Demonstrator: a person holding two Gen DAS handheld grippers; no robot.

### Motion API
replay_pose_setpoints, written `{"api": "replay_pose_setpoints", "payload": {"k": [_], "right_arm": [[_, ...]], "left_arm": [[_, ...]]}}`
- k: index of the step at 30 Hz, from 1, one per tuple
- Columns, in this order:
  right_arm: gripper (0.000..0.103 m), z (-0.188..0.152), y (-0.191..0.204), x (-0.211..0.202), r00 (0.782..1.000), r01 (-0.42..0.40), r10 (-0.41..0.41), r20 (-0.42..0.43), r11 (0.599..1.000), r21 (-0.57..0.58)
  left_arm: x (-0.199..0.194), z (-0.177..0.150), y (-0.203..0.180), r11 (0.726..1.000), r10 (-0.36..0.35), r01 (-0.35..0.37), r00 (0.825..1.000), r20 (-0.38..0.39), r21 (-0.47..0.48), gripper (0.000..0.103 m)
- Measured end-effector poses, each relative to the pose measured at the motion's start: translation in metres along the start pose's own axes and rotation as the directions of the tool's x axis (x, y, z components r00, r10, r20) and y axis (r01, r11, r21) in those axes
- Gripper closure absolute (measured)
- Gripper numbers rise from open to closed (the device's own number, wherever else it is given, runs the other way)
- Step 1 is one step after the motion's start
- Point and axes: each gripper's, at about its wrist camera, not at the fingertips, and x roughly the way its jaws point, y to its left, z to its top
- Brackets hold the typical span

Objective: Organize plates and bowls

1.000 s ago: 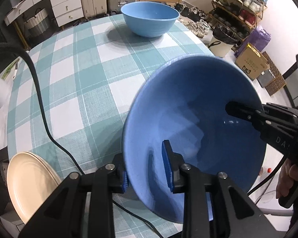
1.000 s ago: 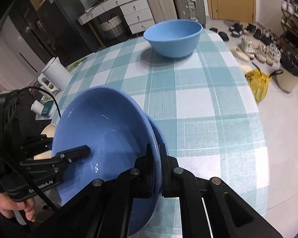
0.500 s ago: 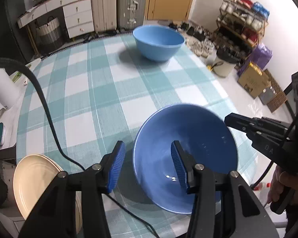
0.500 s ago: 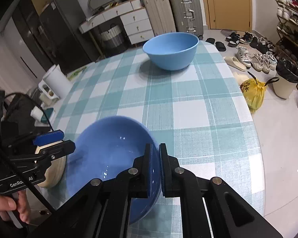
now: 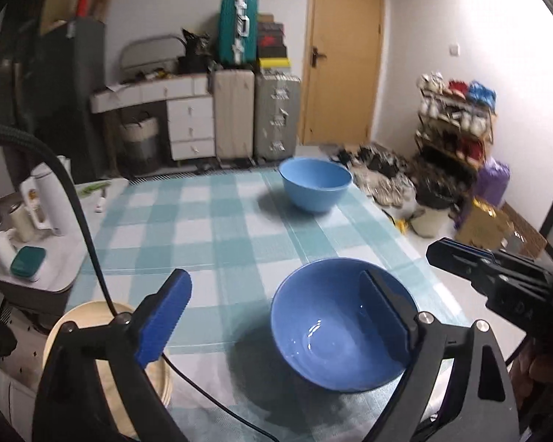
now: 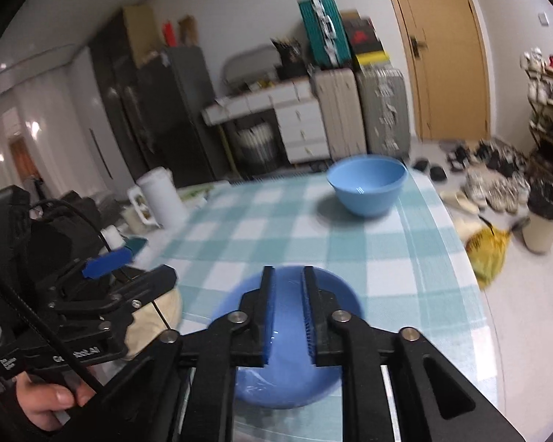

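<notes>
Near blue bowl [image 5: 341, 326] sits upright on the table [image 5: 217, 235], left hand-held gripper [image 5: 276, 305] spread wide, right hand-held gripper [image 6: 288, 316] narrowly parted, neither holding anything; far bowl [image 5: 315, 183] and near-left cream plates [image 5: 92, 335] apparently remain unstacked.

I see a table [image 5: 217, 228] under a teal-and-white checked cloth. The near blue bowl [image 5: 341, 322] sits upright on it. Well beyond that bowl stands a lighter blue bowl [image 5: 315, 184]; left of it, cream plates [image 5: 88, 316] at the edge.
</notes>
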Motion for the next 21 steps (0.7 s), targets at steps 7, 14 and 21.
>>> {"api": "replay_pose_setpoints", "payload": {"k": [7, 14, 21], "right_arm": [[0.050, -0.018, 0.018, -0.052, 0.981, -0.050, 0.037, 0.191, 0.997, 0.065], [0.013, -0.035, 0.051, -0.108, 0.899, -0.008, 0.019, 0.438, 1.000, -0.027], [0.001, -0.059, 0.078, -0.138, 0.864, 0.027, 0.008, 0.504, 0.998, -0.063]], "left_arm": [[-0.073, -0.001, 0.011, 1.000, 0.020, -0.020, 0.984, 0.175, -0.003, 0.005], [-0.160, -0.012, 0.025, 0.999, -0.010, 0.020, 0.947, 0.321, -0.027, 0.000], [-0.195, -0.041, 0.015, 0.994, 0.109, -0.101, 0.867, 0.487, -0.042, 0.000]]}}
